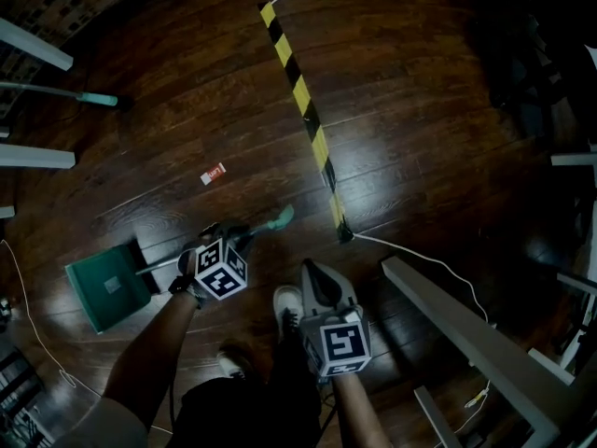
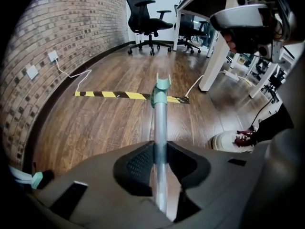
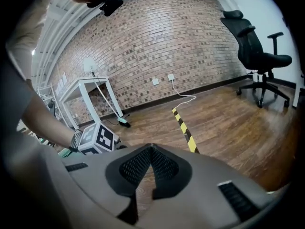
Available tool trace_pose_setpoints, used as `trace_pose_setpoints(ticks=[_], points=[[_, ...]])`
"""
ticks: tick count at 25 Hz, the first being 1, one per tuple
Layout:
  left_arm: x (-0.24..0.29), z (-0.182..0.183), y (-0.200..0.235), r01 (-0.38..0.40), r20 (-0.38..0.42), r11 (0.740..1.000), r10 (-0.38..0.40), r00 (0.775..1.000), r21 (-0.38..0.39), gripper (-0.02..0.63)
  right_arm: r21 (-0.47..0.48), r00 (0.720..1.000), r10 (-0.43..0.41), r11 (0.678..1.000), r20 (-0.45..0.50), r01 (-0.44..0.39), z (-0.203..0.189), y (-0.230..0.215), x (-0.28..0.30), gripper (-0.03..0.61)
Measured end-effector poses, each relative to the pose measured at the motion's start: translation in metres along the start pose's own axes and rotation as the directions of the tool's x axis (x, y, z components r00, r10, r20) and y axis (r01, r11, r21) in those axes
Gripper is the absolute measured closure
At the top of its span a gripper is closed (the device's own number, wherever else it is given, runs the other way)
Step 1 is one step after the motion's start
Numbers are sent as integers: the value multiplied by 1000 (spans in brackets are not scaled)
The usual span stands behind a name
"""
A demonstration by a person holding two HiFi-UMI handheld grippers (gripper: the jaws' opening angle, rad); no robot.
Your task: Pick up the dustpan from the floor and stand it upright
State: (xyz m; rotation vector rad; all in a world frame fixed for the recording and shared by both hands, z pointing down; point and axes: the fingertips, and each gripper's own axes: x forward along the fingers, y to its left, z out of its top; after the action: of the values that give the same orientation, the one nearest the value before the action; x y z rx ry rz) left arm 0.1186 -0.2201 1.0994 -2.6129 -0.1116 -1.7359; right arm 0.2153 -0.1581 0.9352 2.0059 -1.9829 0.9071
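Observation:
The green dustpan (image 1: 107, 289) lies flat on the dark wood floor at the lower left of the head view. Its silver handle (image 2: 160, 128) runs up and to the right and ends in a teal tip (image 1: 280, 218). My left gripper (image 1: 224, 235) is shut on that handle partway along. In the left gripper view the pole passes straight between the pads (image 2: 138, 163) of that gripper (image 2: 160, 156), with the teal tip (image 2: 161, 90) beyond. My right gripper (image 1: 313, 271) hovers just right of it, above the person's shoes. It (image 3: 151, 150) is shut, with nothing held.
A yellow-black tape strip (image 1: 300, 96) crosses the floor, with a white cable (image 1: 424, 259) at its end. A white desk frame (image 1: 466, 329) stands at the right. White table legs and a teal-tipped pole (image 1: 93, 98) are at the left. A small red scrap (image 1: 214, 173) lies on the floor. Office chairs (image 2: 145, 20) stand far off.

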Motion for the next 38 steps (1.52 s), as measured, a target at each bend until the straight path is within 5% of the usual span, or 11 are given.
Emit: trace_pose_setpoints(ticks=[15, 24, 31, 38], points=[[-128, 53, -25, -58, 197, 998, 55, 979, 12, 502, -13, 1000, -16, 1000, 11, 16, 89, 56, -107, 580], [-210, 77, -29, -105, 376, 994, 113, 920, -41, 502, -4, 999, 19, 1000, -25, -19, 122, 94, -129, 580], [-278, 95, -31, -167, 501, 977, 212, 839, -134, 502, -17, 995, -47, 999, 86, 49, 153, 85, -144, 580], [-348, 105, -22, -184, 617, 941, 327, 716, -286, 502, -40, 994, -46, 998, 102, 50, 165, 91, -156, 580]])
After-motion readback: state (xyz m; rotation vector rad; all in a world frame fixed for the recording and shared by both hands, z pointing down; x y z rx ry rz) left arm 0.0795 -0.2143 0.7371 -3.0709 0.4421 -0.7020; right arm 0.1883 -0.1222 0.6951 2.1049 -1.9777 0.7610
